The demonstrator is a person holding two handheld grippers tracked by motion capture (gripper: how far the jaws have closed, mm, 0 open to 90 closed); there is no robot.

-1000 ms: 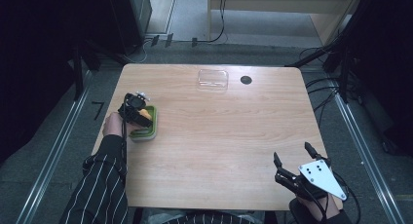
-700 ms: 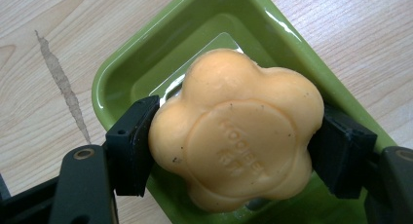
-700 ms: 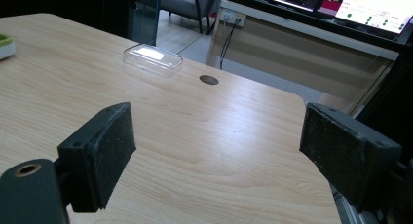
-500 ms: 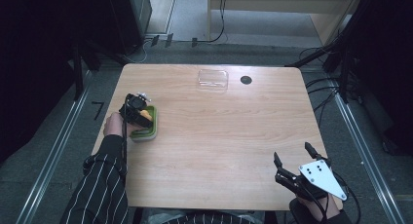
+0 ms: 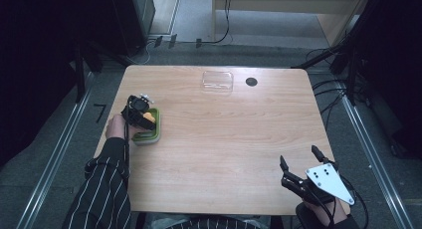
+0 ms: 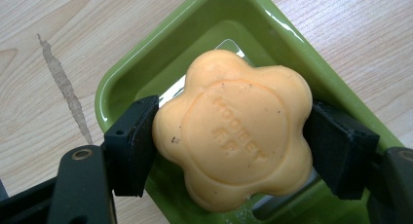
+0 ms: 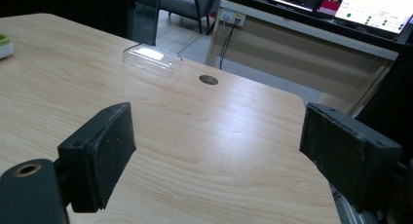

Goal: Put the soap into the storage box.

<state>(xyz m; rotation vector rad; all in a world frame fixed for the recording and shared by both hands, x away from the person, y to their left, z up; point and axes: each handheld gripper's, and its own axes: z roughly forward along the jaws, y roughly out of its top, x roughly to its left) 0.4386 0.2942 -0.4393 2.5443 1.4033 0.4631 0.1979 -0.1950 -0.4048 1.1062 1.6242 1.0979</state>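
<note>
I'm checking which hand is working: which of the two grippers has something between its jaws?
The left gripper: its jaws press both sides of the orange flower-shaped soap over the green dish. The right gripper stands wide open over bare table.

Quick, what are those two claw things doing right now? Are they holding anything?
Left gripper: closed on the orange flower-shaped soap, over the green soap dish.
Right gripper: open, holding nothing, above the wooden table.

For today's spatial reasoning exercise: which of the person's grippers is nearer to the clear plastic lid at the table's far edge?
Left. The left gripper sits at the green dish, closer to the clear lid; the right gripper hovers open at the near corner.
</note>
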